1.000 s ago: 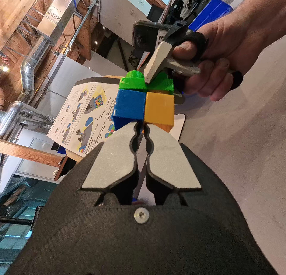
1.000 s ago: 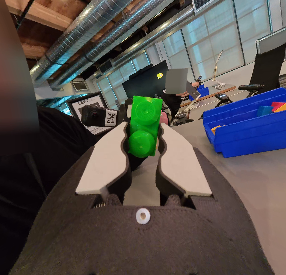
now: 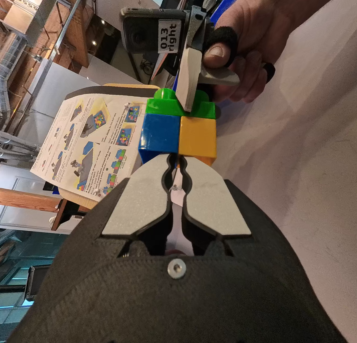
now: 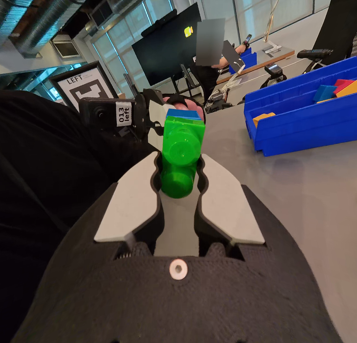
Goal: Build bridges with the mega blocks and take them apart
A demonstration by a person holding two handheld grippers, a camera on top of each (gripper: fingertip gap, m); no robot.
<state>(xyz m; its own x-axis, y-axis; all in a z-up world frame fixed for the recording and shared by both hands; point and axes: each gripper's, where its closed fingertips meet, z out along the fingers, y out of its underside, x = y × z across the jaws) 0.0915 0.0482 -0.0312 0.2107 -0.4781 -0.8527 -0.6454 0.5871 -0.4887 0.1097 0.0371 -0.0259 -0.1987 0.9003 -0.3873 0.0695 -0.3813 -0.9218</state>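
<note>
A small bridge is held between both grippers: a green two-stud block [image 3: 164, 107] sits across a blue block [image 3: 161, 133] and a yellow block [image 3: 198, 136]. My left gripper [image 3: 176, 158] is at the blocks' open undersides, its tips nearly together and pinching the adjoining walls of the blue and yellow blocks. My right gripper [image 4: 178, 158] is shut on the green block [image 4: 181, 150], with pads pressed on its two sides and the studs pointing at the camera. The blue block [image 4: 182, 114] shows behind it. One right finger [image 3: 187, 90] shows against the green block in the left wrist view.
A blue bin [image 4: 299, 121] with several loose blocks stands on the grey table [image 4: 270, 198] to the right. An instruction sheet on a board [image 3: 92, 140] stands behind the bridge. A person sits at a far desk beside a dark screen [image 4: 166, 50]. My left and right fingertips are right by each other.
Both grippers keep their hold. The bridge has tilted and come closer in the right wrist view, so the blue block now shows behind the green one.
</note>
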